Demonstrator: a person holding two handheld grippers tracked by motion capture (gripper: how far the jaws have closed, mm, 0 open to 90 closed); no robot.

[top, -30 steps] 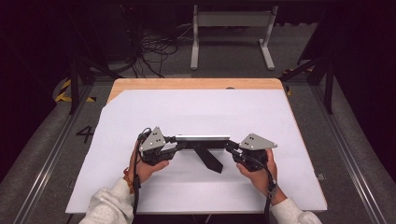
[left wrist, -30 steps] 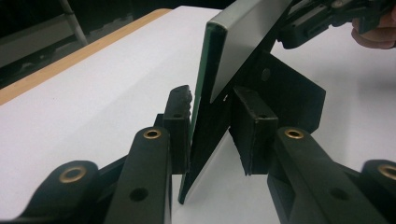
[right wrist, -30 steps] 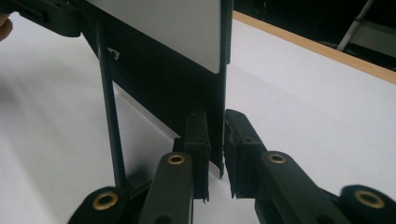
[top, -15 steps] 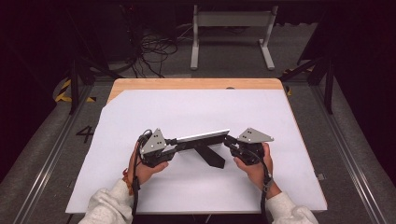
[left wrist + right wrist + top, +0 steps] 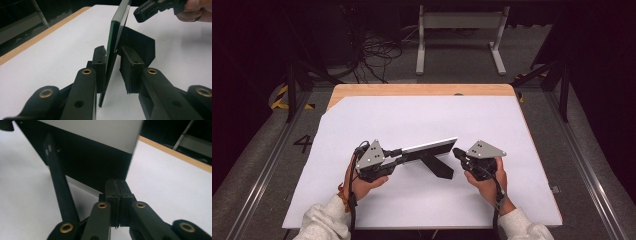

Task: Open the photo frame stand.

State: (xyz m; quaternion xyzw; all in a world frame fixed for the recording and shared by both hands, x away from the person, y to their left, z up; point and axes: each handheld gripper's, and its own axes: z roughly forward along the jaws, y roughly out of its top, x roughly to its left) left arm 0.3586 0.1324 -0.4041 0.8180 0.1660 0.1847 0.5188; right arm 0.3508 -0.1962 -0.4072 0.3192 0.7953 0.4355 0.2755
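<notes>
A thin flat frame point(image 5: 429, 148) with a light face and black back stands on edge on the white table sheet point(image 5: 412, 115), its right end tilted up. A black stand leg point(image 5: 439, 167) props it from behind. My left gripper point(image 5: 399, 155) is shut on the frame's left end; in the left gripper view its pads point(image 5: 100, 65) sit either side of the dark green edge point(image 5: 120, 20). My right gripper point(image 5: 457, 152) is shut with nothing between its pads, just below the frame's right corner point(image 5: 100, 130). The leg point(image 5: 56, 175) slants down to its left.
The sheet covers a wooden table whose bare edge point(image 5: 422, 90) shows at the far side. Beyond it are cables point(image 5: 372, 55) and a white metal stand point(image 5: 459, 30) on the floor. Dark rails flank the table on both sides.
The frame's right end has risen from level to a tilt. My right gripper has shifted slightly left under that corner; the left gripper stays in place on the left end.
</notes>
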